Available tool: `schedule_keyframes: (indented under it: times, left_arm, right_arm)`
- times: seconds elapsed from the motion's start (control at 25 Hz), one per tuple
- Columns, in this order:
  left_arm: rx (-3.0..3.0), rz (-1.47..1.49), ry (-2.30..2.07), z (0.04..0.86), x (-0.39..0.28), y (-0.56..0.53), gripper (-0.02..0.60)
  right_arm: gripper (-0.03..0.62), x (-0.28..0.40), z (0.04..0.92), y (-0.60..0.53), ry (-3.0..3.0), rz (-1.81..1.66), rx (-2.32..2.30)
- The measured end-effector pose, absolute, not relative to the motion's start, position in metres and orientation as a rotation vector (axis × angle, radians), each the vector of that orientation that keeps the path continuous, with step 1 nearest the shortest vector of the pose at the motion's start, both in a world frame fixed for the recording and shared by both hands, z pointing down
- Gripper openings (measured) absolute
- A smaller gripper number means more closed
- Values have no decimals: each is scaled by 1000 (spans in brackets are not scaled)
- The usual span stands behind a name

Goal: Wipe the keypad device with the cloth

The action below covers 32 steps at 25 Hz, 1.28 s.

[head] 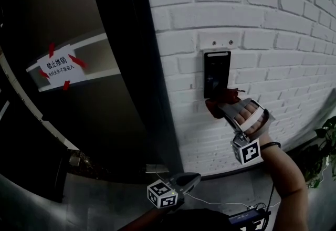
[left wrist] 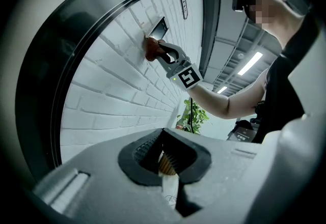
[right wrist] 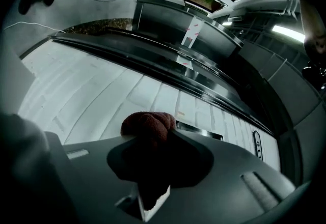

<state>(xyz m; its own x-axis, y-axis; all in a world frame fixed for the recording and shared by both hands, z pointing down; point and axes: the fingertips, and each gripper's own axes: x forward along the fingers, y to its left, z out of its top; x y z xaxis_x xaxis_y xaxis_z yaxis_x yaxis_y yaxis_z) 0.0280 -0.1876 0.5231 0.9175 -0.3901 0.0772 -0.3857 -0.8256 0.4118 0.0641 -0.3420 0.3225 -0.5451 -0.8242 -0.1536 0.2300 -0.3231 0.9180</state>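
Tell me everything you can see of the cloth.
The cloth is dark red and fuzzy like terry towelling, bunched into a rounded wad. The right gripper is shut on it, and the wad bulges out ahead of the gripper. It is held up at the lower edge of the black keypad device on the white brick wall, apparently pressed there.

Nubby cloth (right wrist: 147, 125) — glossy keypad device (head: 216, 71) — rough matt brick wall (head: 273, 30).
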Motion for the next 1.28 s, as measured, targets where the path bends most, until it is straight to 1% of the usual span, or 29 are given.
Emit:
schedule_keyframes:
  times: [0.12, 0.24, 0.36, 0.48, 0.76, 0.84, 0.92, 1.08, 1.28]
  left_arm:
    - [2650, -12, -565, 523, 31, -185, 4]
    - [2647, -3, -562, 525, 35, -183, 3]
    - [2643, 2, -553, 526, 42, -180, 3]
    - [2633, 5, -559, 529, 46, -176, 3]
    - [2610, 16, -634, 535, 47, -178, 4]
    - [2609, 33, -652, 540, 50, -176, 3]
    - [2603, 68, -672, 550, 51, -171, 3]
    - [2558, 83, -721, 569, 48, -159, 3]
    - [2552, 64, -759, 574, 39, -143, 3]
  right_arm:
    - [81, 88, 316, -348, -1226, -1869, 927]
    - [83, 103, 310, -345, -1384, -1785, 1025]
    - [84, 108, 301, -330, -1667, -1666, 1122]
    - [86, 113, 313, -313, -2056, -1407, 1129]
    - [86, 127, 432, -275, -2709, -581, 862]
    - [86, 131, 467, -259, -2858, -299, 821]
    - [86, 130, 494, -240, -2963, -92, 754]
    - [86, 137, 539, -205, -3041, 151, 678]
    - [86, 153, 590, -168, -3010, 378, 741]
